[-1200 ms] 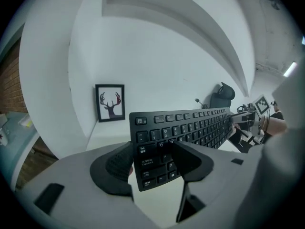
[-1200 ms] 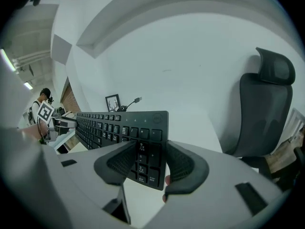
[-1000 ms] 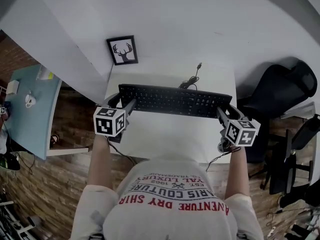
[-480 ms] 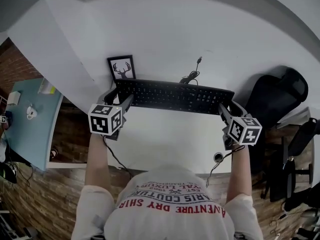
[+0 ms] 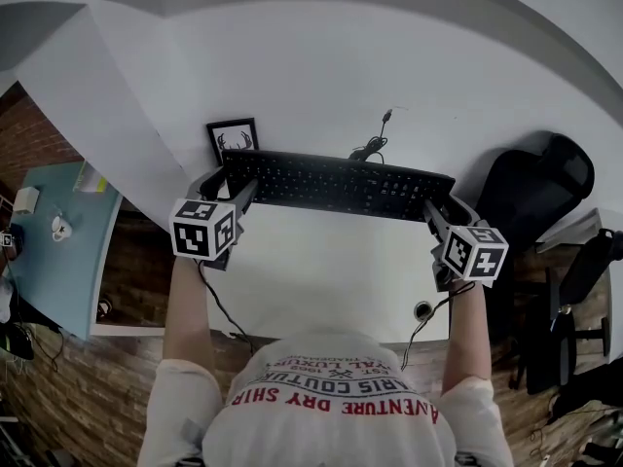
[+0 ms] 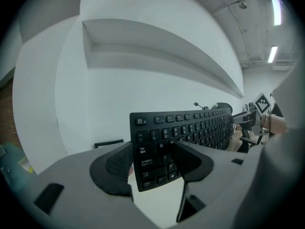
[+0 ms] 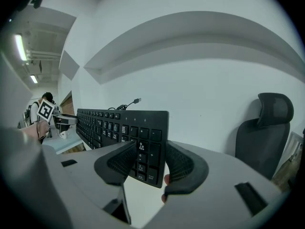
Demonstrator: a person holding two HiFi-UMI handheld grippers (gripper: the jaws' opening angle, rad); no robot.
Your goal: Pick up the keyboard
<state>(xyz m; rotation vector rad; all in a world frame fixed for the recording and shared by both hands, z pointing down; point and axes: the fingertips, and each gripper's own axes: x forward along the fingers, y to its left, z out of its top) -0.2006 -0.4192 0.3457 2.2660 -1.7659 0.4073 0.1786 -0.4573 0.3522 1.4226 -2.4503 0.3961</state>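
Keyboard: likely light, stiff, long; left gripper and right gripper each clamp one short end, balancing it.

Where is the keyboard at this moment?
In the head view the keyboard hangs mid-frame over the white desk, its left end clamped in the left gripper, its right end in the right gripper.

left hand-held gripper clamped on keyboard left end, right hand-held gripper on right end, both tilted down
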